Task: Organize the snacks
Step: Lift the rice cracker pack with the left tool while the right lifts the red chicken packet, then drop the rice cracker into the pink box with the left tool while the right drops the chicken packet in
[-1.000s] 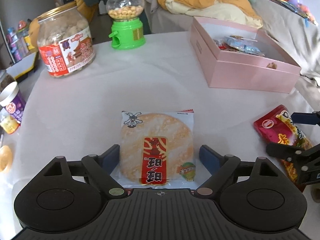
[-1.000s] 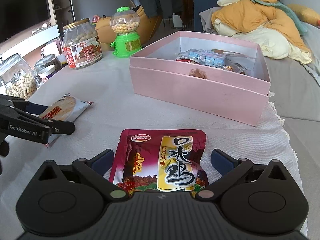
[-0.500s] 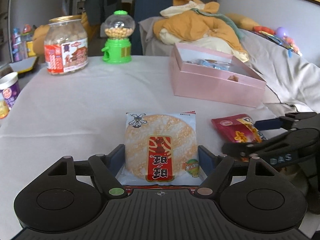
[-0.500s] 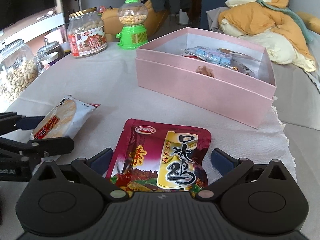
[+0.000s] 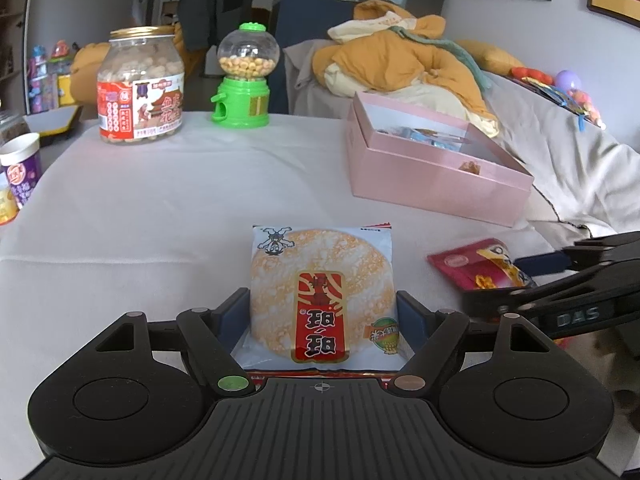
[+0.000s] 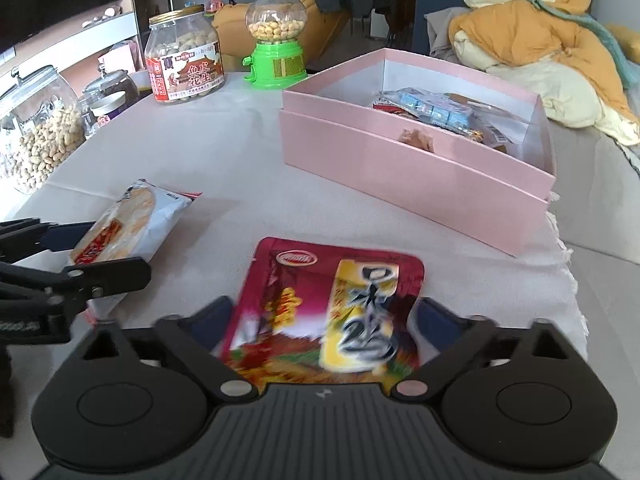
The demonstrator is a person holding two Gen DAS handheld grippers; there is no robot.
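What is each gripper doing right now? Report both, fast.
Left gripper: shut on the white rice-cracker packet.
Right gripper: shut on the dark-red foil snack pouch.

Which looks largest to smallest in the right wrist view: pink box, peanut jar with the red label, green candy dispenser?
1. pink box, clearly the largest.
2. peanut jar.
3. green candy dispenser, close to the jar in height but narrower; both stand at a similar distance.

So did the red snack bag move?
Yes. The red snack bag, held in the right gripper, has lifted up and toward the pink box.
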